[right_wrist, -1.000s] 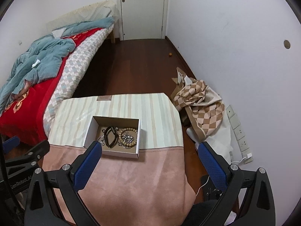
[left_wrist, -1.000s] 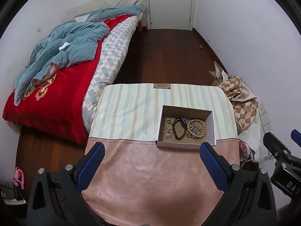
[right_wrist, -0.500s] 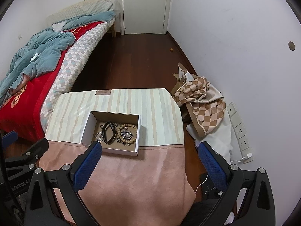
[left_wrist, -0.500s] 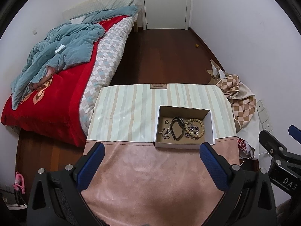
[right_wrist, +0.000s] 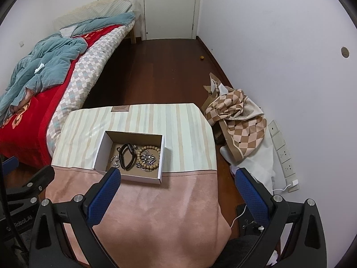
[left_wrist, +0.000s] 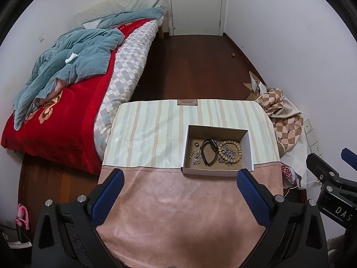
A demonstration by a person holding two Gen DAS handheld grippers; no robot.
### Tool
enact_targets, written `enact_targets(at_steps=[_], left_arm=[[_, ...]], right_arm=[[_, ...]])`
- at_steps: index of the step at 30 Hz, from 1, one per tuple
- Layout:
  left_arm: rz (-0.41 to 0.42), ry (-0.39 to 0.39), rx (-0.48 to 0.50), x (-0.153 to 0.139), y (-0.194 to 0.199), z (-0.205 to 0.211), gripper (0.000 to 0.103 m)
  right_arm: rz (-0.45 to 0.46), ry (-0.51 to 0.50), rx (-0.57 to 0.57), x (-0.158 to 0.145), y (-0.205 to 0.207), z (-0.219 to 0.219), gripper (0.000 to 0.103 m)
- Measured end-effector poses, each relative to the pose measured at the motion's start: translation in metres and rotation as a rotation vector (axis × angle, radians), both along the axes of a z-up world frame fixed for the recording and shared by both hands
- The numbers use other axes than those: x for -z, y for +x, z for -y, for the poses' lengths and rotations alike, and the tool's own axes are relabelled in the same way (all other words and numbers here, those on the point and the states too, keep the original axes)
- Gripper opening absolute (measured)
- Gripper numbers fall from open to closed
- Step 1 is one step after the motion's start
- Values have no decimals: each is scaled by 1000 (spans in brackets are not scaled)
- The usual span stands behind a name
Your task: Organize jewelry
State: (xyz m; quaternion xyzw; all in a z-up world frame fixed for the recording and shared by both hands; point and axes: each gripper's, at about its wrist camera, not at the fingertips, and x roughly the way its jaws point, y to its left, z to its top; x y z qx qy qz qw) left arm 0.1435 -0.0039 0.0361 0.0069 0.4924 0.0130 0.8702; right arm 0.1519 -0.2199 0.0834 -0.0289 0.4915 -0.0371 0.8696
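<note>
A shallow white cardboard box [left_wrist: 218,171] [right_wrist: 99,154] sits on the cloth-covered table, across the line between striped and pink cloth. Inside lie a black wristband [left_wrist: 209,151] [right_wrist: 127,156], a wooden bead bracelet [left_wrist: 237,149] [right_wrist: 156,150], silver chain pieces [left_wrist: 194,158] [right_wrist: 114,160] and a small dark ring [left_wrist: 196,144]. My left gripper [left_wrist: 179,182] hangs open well above the pink cloth, nearer to me than the box. My right gripper [right_wrist: 177,179] is open too, above the table's right front part. Neither holds anything.
The table [left_wrist: 178,212] carries striped cloth at the back and pink cloth in front. A bed with red cover and blue quilt [left_wrist: 73,51] lies left. Checked fabric and white bags [right_wrist: 238,116] are piled at the right wall, by wall sockets [right_wrist: 283,154]. Dark wood floor leads to a white door [right_wrist: 169,6].
Both cameras have tilted up and drawn slightly back, so the door and far wall show more. The box and jewelry have not moved. Both grippers stay open.
</note>
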Motion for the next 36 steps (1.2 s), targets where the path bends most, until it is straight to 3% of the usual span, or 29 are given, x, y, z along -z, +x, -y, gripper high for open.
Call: enact_targets(at_steps=[36], left_arm=[[10, -10, -30, -4, -9, -8, 103]], right_arm=[[9, -8, -18, -12, -15, -2, 103]])
